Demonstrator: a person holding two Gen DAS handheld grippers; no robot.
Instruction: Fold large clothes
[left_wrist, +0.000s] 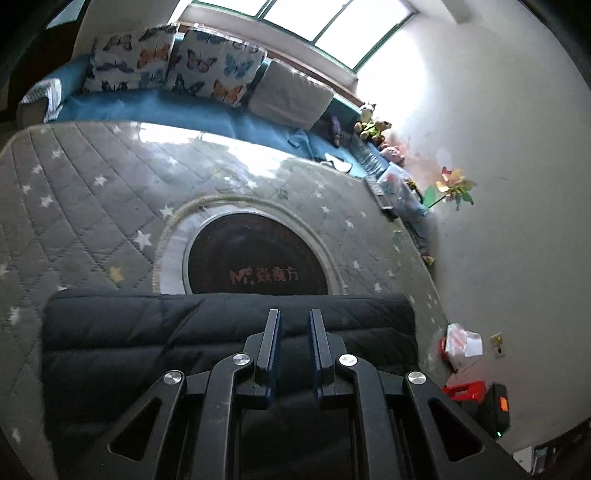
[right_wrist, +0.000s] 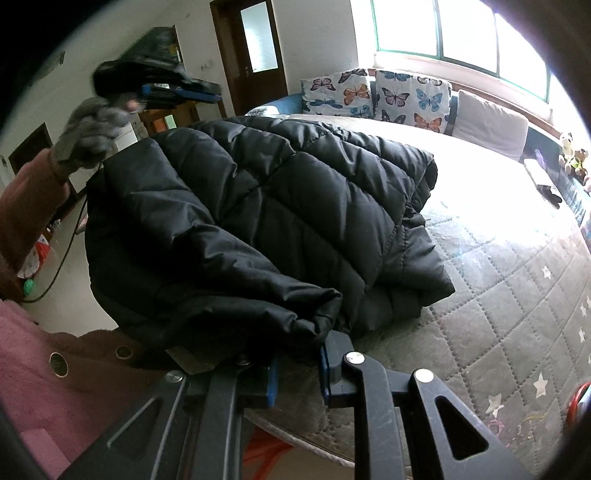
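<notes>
Because the black quilted puffer jacket (right_wrist: 266, 221) looks slippery and bulky, the right gripper (right_wrist: 295, 373), clamped on its cuff, suits it; left gripper (left_wrist: 295, 325) fingers apart, empty above it.

We see a grey quilted bed cover (left_wrist: 92, 192) dotted with white stars, and on it lie the folded black puffer jacket (right_wrist: 295, 206) near its front edge and a round dark mat (left_wrist: 256, 258) with pale lettering just beyond the jacket.
</notes>
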